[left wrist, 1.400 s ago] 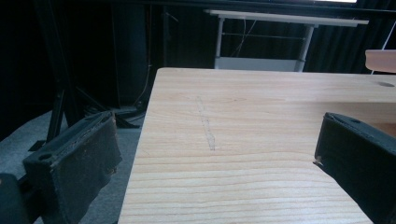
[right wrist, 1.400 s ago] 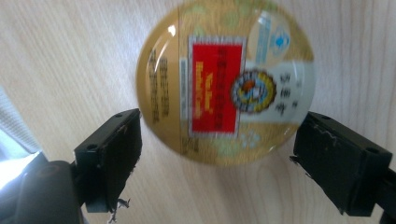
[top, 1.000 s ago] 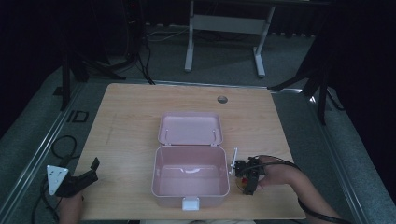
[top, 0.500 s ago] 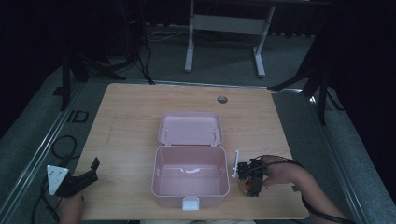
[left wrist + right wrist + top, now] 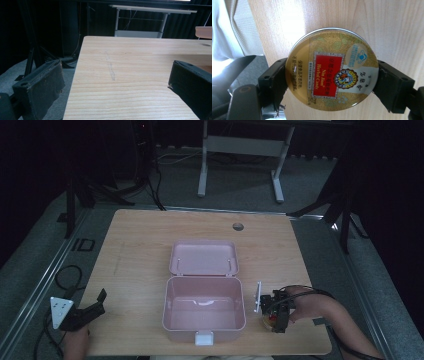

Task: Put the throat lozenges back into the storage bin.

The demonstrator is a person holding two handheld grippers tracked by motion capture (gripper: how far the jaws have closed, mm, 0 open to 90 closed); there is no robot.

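Observation:
A round gold candy tin (image 5: 332,68) with a red label lies flat on the wooden table (image 5: 140,270), to the right of the open pink lunch box (image 5: 172,312). My right gripper (image 5: 332,80) points straight down on it, its black jaws pressed against the tin's two opposite edges. From above, the right gripper (image 5: 275,317) sits near the table's front right, with the tin (image 5: 270,321) just visible under it. My left gripper (image 5: 100,304) rests at the front left edge, open and holding nothing, its jaws (image 5: 115,82) spread wide over bare wood.
The pink box's lid (image 5: 203,257) lies folded back flat behind it, and the inside looks empty. A white latch (image 5: 203,338) sticks out at its front. A small round hole (image 5: 238,226) marks the table's far side. A metal stand (image 5: 240,145) is on the floor beyond.
The right hand and gripper have edged slightly to the right over the tin. The left gripper has stayed where it was.

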